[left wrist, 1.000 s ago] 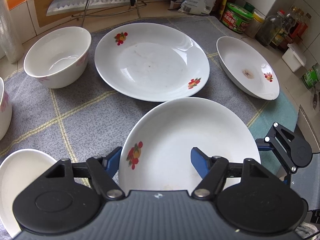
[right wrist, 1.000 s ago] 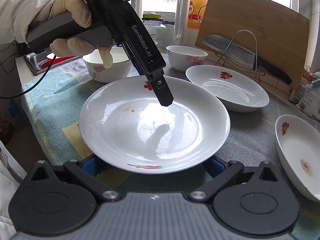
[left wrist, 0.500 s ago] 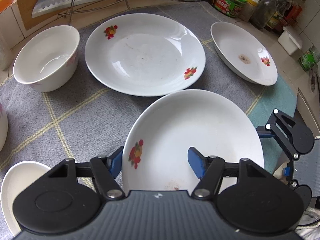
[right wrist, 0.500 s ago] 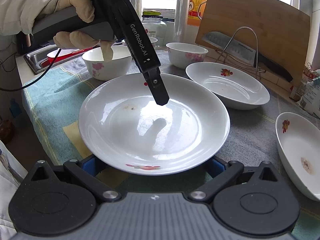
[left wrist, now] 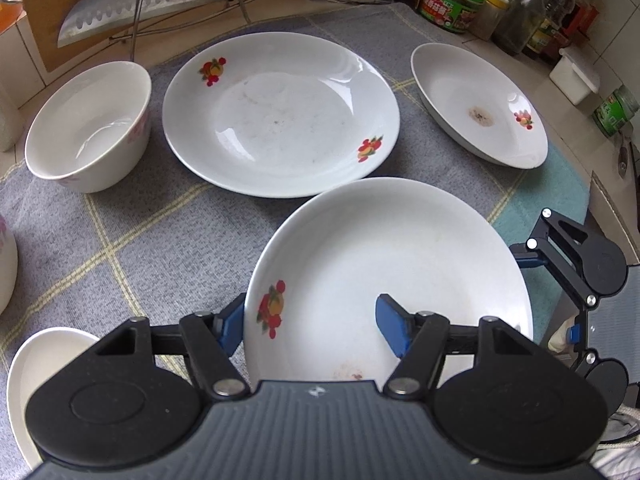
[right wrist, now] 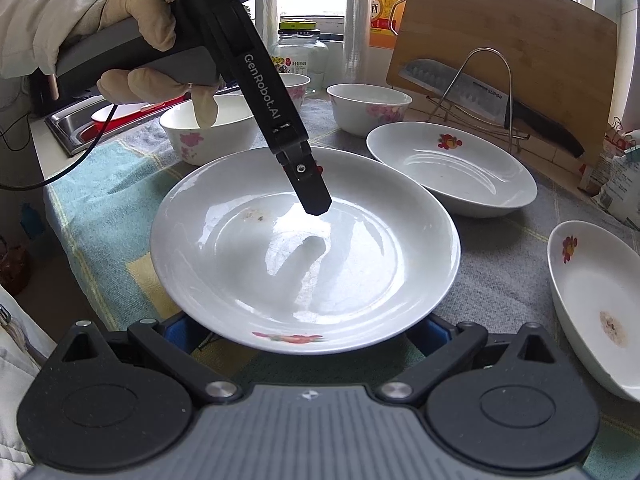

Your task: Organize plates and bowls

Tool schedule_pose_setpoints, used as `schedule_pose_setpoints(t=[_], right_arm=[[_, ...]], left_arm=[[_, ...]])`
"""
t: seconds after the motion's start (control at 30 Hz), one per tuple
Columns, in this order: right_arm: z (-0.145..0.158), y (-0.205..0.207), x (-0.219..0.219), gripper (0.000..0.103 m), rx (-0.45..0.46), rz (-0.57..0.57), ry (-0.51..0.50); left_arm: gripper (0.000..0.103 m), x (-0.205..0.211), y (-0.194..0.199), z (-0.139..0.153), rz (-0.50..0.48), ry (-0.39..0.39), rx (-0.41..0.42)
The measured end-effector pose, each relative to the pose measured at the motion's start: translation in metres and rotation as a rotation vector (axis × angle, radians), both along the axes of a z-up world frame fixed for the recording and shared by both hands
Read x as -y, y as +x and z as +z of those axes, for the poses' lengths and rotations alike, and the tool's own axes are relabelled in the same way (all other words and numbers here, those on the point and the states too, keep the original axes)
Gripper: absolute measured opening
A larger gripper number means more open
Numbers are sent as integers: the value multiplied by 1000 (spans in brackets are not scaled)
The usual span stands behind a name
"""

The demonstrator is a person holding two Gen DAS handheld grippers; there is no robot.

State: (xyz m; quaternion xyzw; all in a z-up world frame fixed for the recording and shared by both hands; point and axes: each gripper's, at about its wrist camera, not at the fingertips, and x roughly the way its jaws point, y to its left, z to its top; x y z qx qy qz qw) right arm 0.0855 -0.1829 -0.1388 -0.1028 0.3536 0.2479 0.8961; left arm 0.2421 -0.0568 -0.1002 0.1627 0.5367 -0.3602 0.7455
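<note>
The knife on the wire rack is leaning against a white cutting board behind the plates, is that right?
Not quite. The knife does rest on the wire rack behind the plates, but the cutting board is brown wood, not white. The right wrist view shows it clearly.

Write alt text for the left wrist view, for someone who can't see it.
A handheld claw grips the rim of a white plate, one blue finger inside, one outside. Beyond, on a grey checked cloth, sit a larger fruit-patterned plate, a bowl and a stained dish.
</note>
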Motion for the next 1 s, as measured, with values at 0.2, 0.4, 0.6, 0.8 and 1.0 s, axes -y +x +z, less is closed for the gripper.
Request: schedule_pose_setpoints(t=[0.2, 0.4, 0.6, 0.8, 1.0], right_arm=[[9, 2, 4, 103, 11, -6, -2], [11, 3, 7, 103, 9, -1, -19], [15, 4, 12, 103, 12, 3, -17], [22, 7, 19, 103, 12, 7, -14], [32, 8, 29, 103, 22, 2, -18]], left_arm=[[66, 2, 0, 5, 9, -13, 2], [66, 9, 0, 11, 12, -23, 10], [66, 15, 1, 13, 27, -26, 19], [66, 21, 1, 20, 42, -34, 35], [66, 32, 1, 28, 53, -30, 54]])
